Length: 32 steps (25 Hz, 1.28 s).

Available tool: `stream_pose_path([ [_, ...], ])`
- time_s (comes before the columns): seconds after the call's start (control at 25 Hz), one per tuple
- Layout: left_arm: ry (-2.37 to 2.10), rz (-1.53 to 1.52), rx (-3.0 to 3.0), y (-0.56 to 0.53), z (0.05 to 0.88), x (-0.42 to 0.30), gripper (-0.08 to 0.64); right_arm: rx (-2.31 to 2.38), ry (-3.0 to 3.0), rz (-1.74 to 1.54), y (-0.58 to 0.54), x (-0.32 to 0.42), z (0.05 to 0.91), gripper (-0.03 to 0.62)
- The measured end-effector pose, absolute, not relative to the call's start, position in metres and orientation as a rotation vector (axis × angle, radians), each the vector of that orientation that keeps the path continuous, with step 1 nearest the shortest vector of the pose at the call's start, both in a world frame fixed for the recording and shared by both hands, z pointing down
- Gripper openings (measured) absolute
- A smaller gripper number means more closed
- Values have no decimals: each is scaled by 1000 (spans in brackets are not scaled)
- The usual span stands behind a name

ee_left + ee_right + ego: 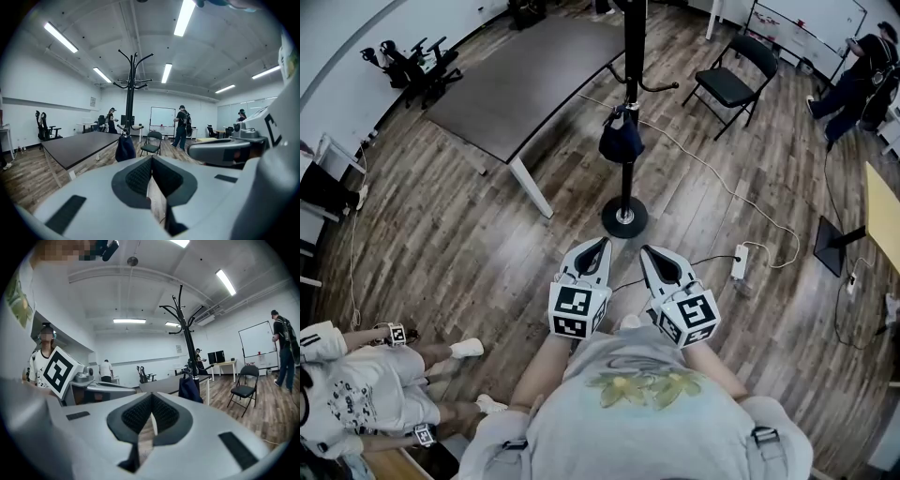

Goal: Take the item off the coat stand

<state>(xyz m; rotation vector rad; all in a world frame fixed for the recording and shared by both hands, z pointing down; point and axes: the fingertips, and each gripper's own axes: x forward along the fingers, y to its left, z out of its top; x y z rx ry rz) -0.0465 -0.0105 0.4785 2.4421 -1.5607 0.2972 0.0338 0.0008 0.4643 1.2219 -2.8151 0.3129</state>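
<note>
A black coat stand (pixel 628 103) rises from a round base (pixel 624 217) on the wood floor ahead of me. A dark navy bag (pixel 621 139) hangs from one of its low hooks; the same bag (pixel 125 148) shows in the left gripper view and again as a bag (pixel 190 389) in the right gripper view. My left gripper (pixel 599 245) and right gripper (pixel 646 250) are side by side close to my chest, well short of the stand. Both are shut with nothing between the pads.
A dark table (pixel 530 80) stands left of the coat stand. A black folding chair (pixel 733 80) is at the right. A white cable and power strip (pixel 739 262) lie on the floor. One person sits at lower left (pixel 356 389), another stands far right (pixel 861 80).
</note>
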Motion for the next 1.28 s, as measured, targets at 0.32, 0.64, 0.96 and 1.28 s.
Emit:
stream_pose_path([
  [0.32, -1588, 262, 2421, -34, 478, -49, 15, 1234, -2809, 314, -21, 41, 469, 6],
  [0.64, -1591, 254, 2420, -67, 477, -47, 20, 1257, -2796, 349, -43, 46, 474, 6],
  [0.96, -1590, 266, 2436, -124, 472, -49, 136, 1266, -2785, 352, -83, 40, 469, 6],
  [1.28, -1605, 294, 2437, -180, 472, -59, 209, 1315, -2763, 346, -125, 39, 463, 6],
])
